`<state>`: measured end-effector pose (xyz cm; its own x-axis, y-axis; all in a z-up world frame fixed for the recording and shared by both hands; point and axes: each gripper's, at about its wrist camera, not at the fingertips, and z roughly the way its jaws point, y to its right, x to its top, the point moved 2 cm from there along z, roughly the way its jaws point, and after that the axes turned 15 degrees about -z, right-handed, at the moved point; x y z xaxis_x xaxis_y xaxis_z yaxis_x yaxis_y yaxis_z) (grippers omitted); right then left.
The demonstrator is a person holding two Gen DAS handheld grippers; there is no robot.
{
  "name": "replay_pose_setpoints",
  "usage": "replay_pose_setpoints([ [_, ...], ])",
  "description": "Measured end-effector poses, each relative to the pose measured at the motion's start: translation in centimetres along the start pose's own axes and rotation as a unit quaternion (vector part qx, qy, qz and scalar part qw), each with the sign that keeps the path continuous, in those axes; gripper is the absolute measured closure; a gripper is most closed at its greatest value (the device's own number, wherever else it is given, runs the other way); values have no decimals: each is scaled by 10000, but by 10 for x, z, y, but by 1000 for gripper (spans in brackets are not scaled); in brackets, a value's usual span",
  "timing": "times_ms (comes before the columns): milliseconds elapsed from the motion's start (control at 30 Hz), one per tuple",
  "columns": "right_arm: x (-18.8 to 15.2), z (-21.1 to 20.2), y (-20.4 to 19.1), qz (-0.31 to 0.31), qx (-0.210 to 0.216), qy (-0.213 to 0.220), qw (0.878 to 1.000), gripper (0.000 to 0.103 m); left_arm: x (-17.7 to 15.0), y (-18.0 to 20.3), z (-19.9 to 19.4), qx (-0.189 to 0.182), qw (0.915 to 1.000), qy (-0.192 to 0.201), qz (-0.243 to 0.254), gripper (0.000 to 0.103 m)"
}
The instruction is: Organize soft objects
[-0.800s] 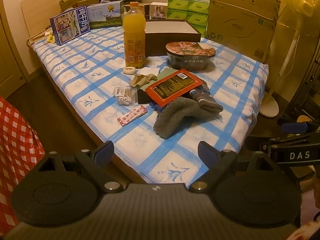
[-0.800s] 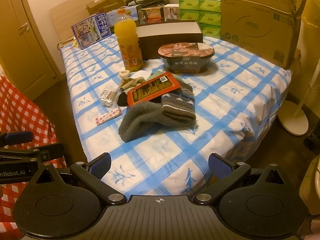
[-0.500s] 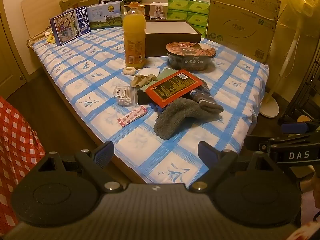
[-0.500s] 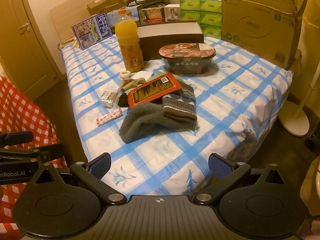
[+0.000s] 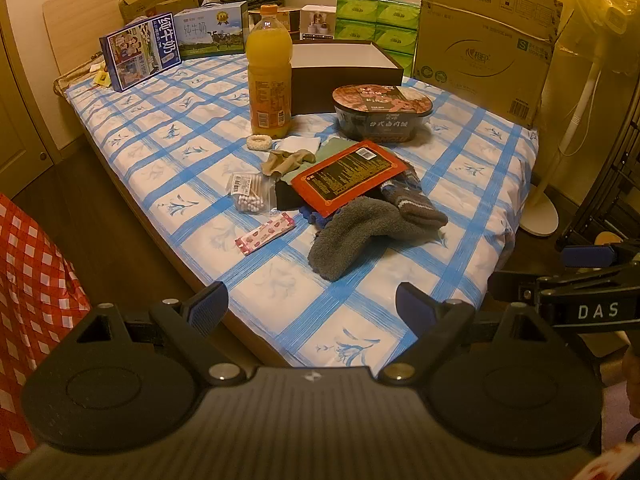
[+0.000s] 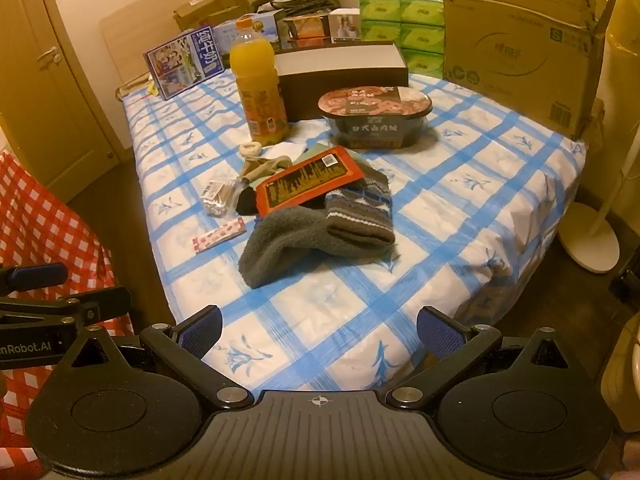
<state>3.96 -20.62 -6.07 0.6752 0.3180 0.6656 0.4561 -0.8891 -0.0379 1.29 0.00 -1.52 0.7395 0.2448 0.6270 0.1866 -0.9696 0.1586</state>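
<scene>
On bed | blue-check sheet | boxes at back | wood floor

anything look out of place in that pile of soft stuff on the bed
Yes: a stiff red packet lies tilted on top of the socks, covering part of the patterned sock and a black item beside the grey sock. Nothing looks spilled or damaged.

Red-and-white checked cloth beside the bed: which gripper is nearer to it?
Left. The left gripper hovers just beside the checked cloth; the right gripper hovers farther off, over the bed's near corner.
</scene>
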Motion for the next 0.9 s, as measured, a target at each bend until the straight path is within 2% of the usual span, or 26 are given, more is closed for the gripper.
replay_pose_setpoints([
  [900,2,-1,0,5,5,8,10000,0,0,0,0,-3,10000,7,0,13],
])
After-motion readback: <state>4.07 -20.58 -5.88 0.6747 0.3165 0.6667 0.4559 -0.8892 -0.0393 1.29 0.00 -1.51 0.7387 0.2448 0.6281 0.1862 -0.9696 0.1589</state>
